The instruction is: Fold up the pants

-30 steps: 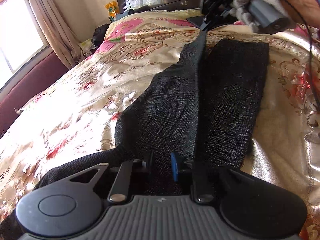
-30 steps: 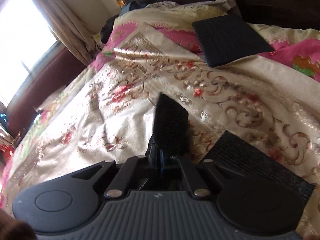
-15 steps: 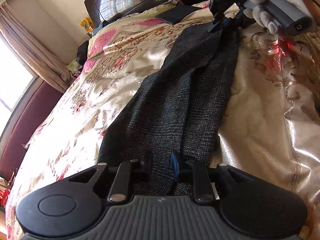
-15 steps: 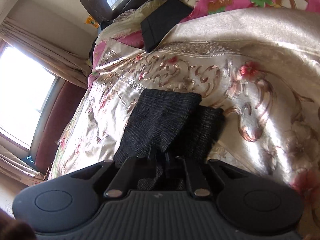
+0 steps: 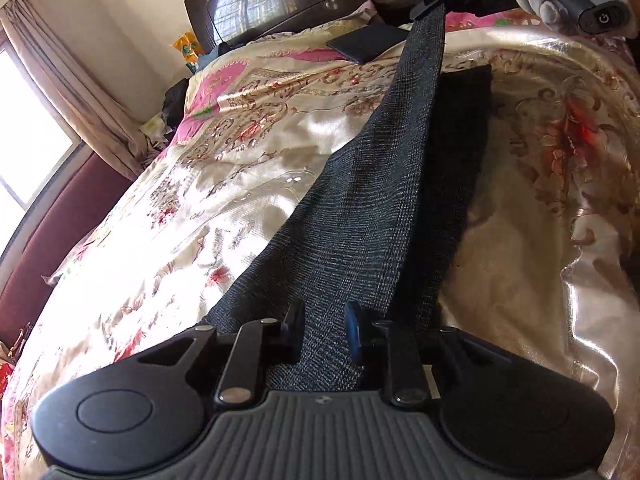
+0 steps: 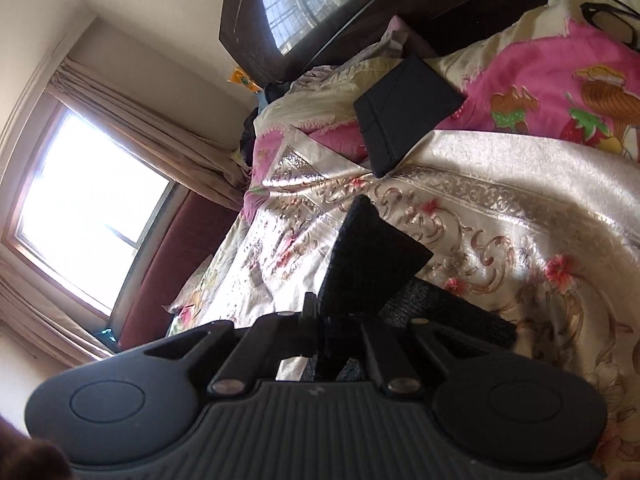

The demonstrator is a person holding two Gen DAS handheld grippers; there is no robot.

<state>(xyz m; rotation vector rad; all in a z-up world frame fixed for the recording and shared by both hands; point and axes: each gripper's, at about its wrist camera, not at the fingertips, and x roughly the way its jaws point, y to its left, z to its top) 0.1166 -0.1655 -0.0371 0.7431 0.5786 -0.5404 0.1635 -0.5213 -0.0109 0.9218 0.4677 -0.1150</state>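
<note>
A: Where are the pants [image 5: 360, 208]?
B: Centre frame, stretched over the bedspread [image 5: 224, 184].
A: The claws?
B: Left gripper [image 5: 325, 332] pinches the near end; right gripper [image 6: 320, 322] clamps the far end.

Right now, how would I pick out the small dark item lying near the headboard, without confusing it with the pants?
Start at the dark wooden headboard, then drop to the pink pillow below it. The flat black rectangular case lies at the pillow's edge, overlapping the gold floral bedspread. Unlike the grey checked pants, it is rigid, sharp-cornered and plain.
</note>
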